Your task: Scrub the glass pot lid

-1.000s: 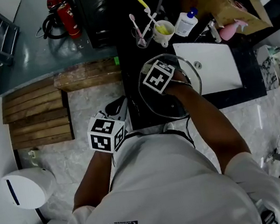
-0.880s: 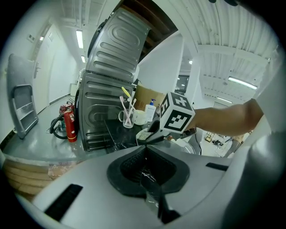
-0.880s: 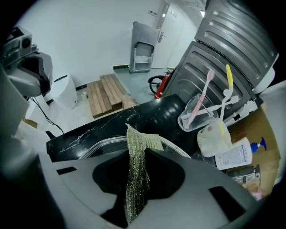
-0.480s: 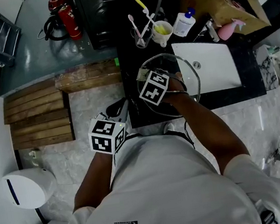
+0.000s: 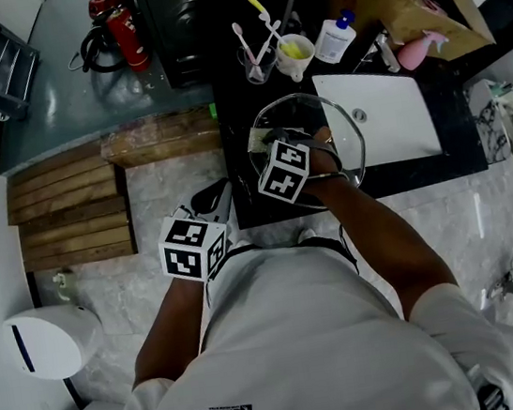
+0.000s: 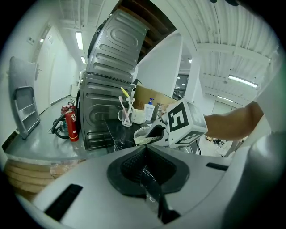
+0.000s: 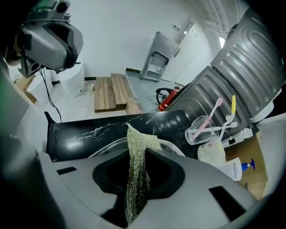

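Your right gripper (image 7: 136, 188) clamps the scouring pad (image 7: 137, 156), pointing lengthwise out over the glass pot lid (image 5: 346, 135), whose full circle only the head view shows; your left gripper (image 6: 149, 183) is closed.

In the head view, the right tool (image 7: 135, 190) and the person's hand cover the middle of the round clear glass pot lid (image 5: 319, 108), hiding its knob. The right gripper view shows only an arc of its rim. The yellow-green mesh scrub cloth (image 7: 135, 152) vanishes between the jaws. Print on the white pump bottle (image 5: 337, 42) at the tabletop's far edge is unreadable.
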### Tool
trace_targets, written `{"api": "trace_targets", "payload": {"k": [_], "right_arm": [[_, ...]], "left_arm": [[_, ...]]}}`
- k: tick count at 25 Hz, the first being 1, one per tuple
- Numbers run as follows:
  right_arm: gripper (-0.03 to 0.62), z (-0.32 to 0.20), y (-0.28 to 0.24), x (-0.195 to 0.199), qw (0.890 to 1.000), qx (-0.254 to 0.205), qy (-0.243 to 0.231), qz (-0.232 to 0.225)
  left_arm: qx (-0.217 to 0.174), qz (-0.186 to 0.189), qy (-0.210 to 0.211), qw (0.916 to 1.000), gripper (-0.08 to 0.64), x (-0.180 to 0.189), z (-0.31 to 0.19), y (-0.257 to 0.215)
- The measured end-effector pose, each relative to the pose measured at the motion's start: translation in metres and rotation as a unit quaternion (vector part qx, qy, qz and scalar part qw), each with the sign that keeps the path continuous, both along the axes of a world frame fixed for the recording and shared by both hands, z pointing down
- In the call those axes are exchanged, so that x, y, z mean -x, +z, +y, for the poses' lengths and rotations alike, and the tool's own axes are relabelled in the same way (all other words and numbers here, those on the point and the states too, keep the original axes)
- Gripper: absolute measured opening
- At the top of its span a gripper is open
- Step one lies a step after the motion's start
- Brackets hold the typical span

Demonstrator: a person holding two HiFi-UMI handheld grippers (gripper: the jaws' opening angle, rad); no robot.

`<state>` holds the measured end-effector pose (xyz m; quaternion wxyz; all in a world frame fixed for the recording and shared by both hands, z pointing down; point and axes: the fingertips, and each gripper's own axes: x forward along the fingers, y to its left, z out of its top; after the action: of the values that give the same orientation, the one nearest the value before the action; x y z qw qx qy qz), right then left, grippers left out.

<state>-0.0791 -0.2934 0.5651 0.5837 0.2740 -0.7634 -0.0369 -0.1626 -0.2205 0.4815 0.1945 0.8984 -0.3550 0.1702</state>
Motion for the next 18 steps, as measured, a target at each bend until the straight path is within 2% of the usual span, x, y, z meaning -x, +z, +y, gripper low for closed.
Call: {"api": "trace_targets", "payload": {"k": [18], "right_arm": [[0.097, 0.053, 0.002, -0.005, 0.992, -0.014, -0.125, -0.009]], "left_arm": [[0.002, 0.001, -0.087, 0.9962, 0.017, -0.028, 0.037, -0.014]]}}
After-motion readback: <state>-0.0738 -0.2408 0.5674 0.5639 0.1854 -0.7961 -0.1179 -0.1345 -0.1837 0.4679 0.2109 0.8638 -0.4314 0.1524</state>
